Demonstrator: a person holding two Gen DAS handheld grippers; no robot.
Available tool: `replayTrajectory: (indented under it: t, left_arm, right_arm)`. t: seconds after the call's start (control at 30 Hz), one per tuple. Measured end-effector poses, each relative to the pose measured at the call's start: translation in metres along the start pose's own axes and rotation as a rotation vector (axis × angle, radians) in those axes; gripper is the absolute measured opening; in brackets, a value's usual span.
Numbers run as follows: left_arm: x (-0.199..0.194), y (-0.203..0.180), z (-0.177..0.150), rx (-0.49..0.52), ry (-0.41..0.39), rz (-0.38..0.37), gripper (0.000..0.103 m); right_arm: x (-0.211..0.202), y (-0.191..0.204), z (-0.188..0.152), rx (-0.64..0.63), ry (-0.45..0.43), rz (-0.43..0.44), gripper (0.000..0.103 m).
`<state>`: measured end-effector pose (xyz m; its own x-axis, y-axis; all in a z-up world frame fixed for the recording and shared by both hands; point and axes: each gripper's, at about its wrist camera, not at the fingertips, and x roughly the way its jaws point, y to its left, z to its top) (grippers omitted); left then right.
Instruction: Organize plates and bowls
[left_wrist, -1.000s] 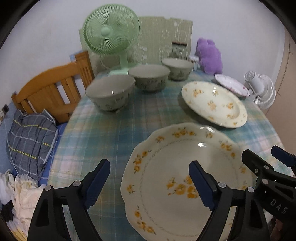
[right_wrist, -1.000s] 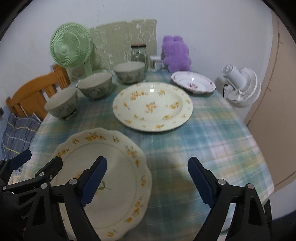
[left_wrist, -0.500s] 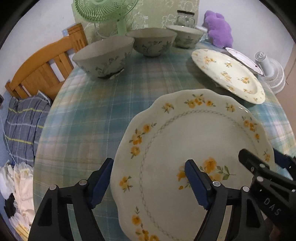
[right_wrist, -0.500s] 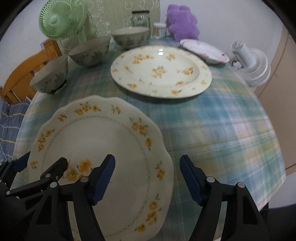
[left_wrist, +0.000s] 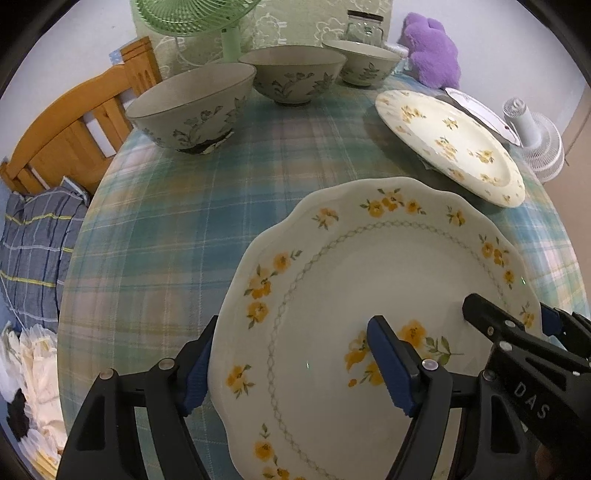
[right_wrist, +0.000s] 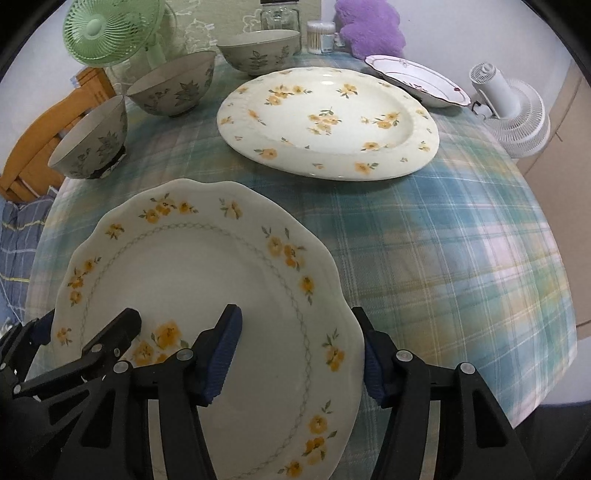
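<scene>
A scalloped white plate with yellow flowers (left_wrist: 373, 280) (right_wrist: 192, 273) lies at the near edge of the plaid table. My left gripper (left_wrist: 291, 365) is open, its jaws astride the plate's left rim. My right gripper (right_wrist: 299, 354) is open, astride the plate's right rim. Each gripper shows in the other's view. A larger cream flowered plate (right_wrist: 328, 122) (left_wrist: 450, 144) lies behind. A small pink-rimmed plate (right_wrist: 421, 79) sits at the far right. Three grey leaf-pattern bowls (left_wrist: 192, 107) (left_wrist: 291, 75) (left_wrist: 362, 66) stand in a row at the far left.
A green fan (right_wrist: 99, 31), a glass jar (right_wrist: 279, 14), a cotton-swab holder (right_wrist: 321, 37) and a purple plush toy (right_wrist: 371, 27) stand along the table's far edge. A white fan (right_wrist: 513, 114) is off the right edge. A wooden chair (left_wrist: 74, 129) with a folded cloth (left_wrist: 33, 254) is on the left.
Both grippers have moved forward and down over the scalloped plate. Their jaws now straddle its left and right rims and have narrowed somewhat.
</scene>
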<state>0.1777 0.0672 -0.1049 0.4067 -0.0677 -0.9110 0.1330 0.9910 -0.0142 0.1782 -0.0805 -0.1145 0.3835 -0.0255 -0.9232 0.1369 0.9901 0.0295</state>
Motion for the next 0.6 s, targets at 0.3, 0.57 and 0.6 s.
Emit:
replayTrajectory:
  t: [0.3, 0.57, 0.6]
  left_arm:
    - [-0.003, -0.007, 0.006, 0.033, 0.018, -0.037, 0.077]
    - [-0.007, -0.033, 0.009, 0.035, -0.003, -0.035, 0.077]
    - [-0.006, -0.036, 0.008, 0.023, 0.0, -0.035, 0.077]
  right_arm:
    - [-0.006, -0.001, 0.004, 0.03, 0.01, -0.052, 0.063]
    - [-0.012, -0.026, 0.005, 0.066, -0.019, -0.065, 0.063]
    - [-0.013, -0.029, 0.006, 0.059, -0.024, -0.063, 0.063]
